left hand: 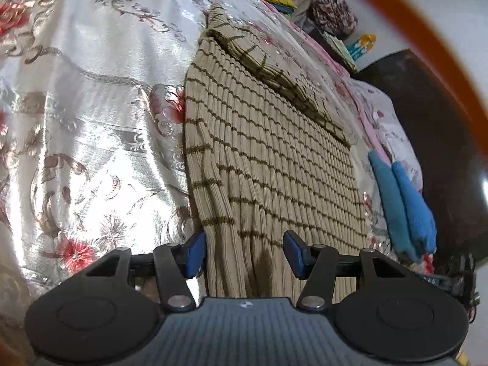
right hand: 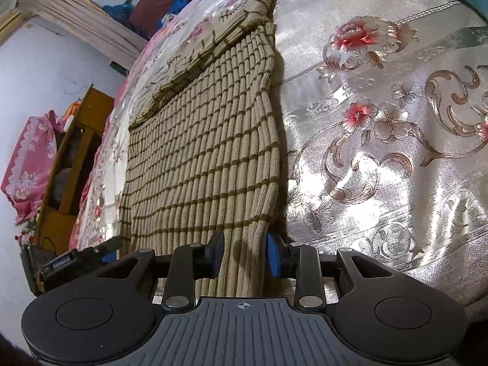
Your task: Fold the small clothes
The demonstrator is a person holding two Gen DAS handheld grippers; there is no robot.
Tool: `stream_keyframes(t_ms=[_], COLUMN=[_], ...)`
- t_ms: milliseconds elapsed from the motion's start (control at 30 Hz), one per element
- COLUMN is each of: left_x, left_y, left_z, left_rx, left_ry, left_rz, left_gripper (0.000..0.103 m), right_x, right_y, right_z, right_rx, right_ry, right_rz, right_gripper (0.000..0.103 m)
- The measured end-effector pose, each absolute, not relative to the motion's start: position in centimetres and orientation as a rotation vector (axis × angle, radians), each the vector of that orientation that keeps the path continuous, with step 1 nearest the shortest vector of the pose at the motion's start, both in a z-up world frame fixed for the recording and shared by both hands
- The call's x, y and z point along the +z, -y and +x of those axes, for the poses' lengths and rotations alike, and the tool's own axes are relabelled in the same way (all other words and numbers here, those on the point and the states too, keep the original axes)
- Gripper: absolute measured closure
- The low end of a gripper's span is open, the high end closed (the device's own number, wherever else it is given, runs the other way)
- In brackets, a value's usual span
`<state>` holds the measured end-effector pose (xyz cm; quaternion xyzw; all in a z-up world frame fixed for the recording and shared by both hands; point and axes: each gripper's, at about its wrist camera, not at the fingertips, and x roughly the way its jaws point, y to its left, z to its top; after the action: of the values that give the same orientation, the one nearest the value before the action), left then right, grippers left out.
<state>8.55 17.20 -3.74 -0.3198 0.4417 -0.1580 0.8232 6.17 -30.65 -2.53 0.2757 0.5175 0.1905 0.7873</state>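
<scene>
- I see a beige ribbed sweater (left hand: 268, 152) with thin brown stripes lying flat on a shiny floral bedspread (left hand: 91, 106), one sleeve (left hand: 274, 70) folded across its far part.
- My left gripper (left hand: 244, 251) stands about half open; the sweater's near hem lies between its blue pads (left hand: 195, 253), which do not visibly press it.
- My right gripper (right hand: 244, 251) straddles the hem's other corner; its pads sit close against the knit, but I cannot tell whether they pinch it.
- A folded blue garment (left hand: 402, 210) lies beside the sweater.
</scene>
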Motion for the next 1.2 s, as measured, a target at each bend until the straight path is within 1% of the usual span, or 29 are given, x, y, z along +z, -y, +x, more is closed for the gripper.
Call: stream_keyframes(t_ms=[33, 67, 100, 133, 167, 200, 267, 367, 533, 767, 967, 1200], left_x=[-3.9, -4.0, -4.1, -3.9, -3.8, -3.6, -3.3, -3.2, -3.3, -1.4, 1.1, 2.6], left_y=[-17.3, -17.4, -17.5, -17.6, -17.6, -17.7, -18.1, -18.7, -19.2, -20.3, -20.7, -21.3], left_z=[8.6, 8.7, 8.6, 8.6, 8.4, 8.3, 7.9, 7.6, 8.5, 10.5, 14.6, 21.4], left_rx=[-0.338, -0.341, -0.343, -0.341, -0.34, -0.34, -0.34, -0.354, -0.368, -0.431, -0.46, -0.444], left_ry=[-0.936, -0.934, -0.932, -0.928, -0.921, -0.907, -0.874, -0.839, -0.824, -0.699, -0.592, -0.518], left_rz=[-0.695, -0.706, -0.711, -0.71, -0.709, -0.715, -0.741, -0.788, -0.859, -1.019, -1.046, -1.019], left_gripper=[0.048, 0.055, 0.059, 0.072, 0.081, 0.083, 0.086, 0.088, 0.09, 0.09, 0.09, 0.09], right_x=[-2.6, -2.7, -2.7, -2.8, -2.8, -2.9, -3.0, -3.0, -2.8, -1.6, -0.1, 1.1], right_y=[30.6, 30.6, 30.6, 30.7, 30.8, 30.9, 31.0, 31.0, 31.7, 33.0, 33.6, 34.3], right_z=[6.2, 6.2, 6.2, 6.2, 6.1, 6.1, 6.1, 6.4, 6.6, 8.5, 12.5, 18.7], right_rx=[0.409, 0.406, 0.402, 0.395, 0.383, 0.373, 0.363, 0.375, 0.423, 0.492, 0.527, 0.504], right_ry=[-1.113, -1.11, -1.108, -1.106, -1.106, -1.106, -1.105, -1.095, -1.03, -0.889, -0.748, -0.666], right_rz=[0.601, 0.613, 0.622, 0.635, 0.653, 0.667, 0.684, 0.722, 0.857, 1.081, 1.188, 1.196], right_gripper=[0.072, 0.072, 0.072, 0.072, 0.075, 0.076, 0.088, 0.094, 0.095, 0.096, 0.096, 0.096])
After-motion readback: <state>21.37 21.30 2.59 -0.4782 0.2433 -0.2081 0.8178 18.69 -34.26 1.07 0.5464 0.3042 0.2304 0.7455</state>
